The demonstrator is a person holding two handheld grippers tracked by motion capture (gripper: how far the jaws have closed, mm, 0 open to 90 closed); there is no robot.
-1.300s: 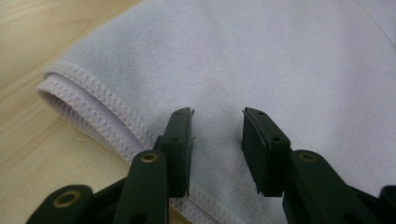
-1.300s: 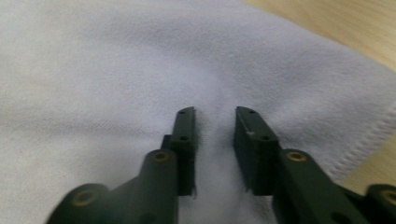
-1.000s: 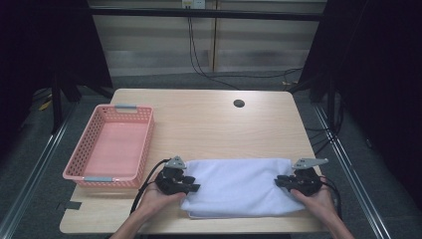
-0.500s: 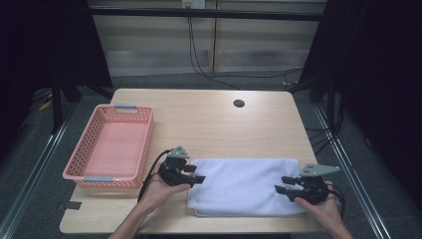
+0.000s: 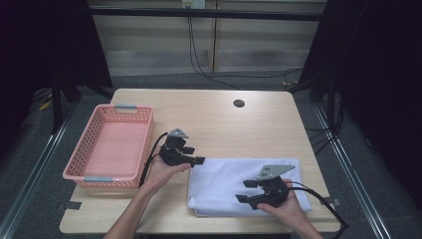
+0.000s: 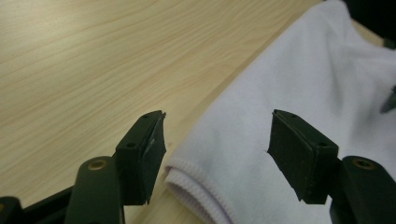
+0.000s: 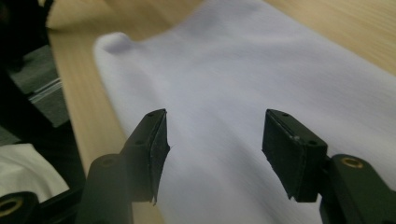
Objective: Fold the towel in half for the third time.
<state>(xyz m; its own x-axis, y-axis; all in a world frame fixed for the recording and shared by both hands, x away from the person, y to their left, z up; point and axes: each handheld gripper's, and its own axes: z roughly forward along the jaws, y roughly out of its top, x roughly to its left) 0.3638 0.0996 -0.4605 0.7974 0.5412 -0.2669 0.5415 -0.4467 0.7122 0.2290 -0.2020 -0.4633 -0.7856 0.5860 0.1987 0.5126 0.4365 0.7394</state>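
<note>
Looking down from the high view, nearest to me is my right gripper (image 5: pixel 245 190), over the near right part of the towel (image 5: pixel 224 179). Its jaws have just been opening and stand wide apart with nothing between them; in the right gripper view the white cloth lies below the two black pads (image 7: pixel 158 144), untouched. The towel is folded into a long white rectangle on the near right part of the table (image 5: pixel 219 119), its near edge close to the table's front edge.

A little farther off, my left gripper (image 5: pixel 194 155) hangs just beyond the towel's far left corner. Its jaws too have just been opening and hold nothing; in the left gripper view the towel's hemmed, folded corner (image 6: pixel 196 186) lies below the gap, with bare wood to the left of it.

Farther left sits the pink basket (image 5: pixel 89 174), well apart from the towel. Near the far edge I see a dark round hole (image 5: pixel 239 103) in the tabletop.
</note>
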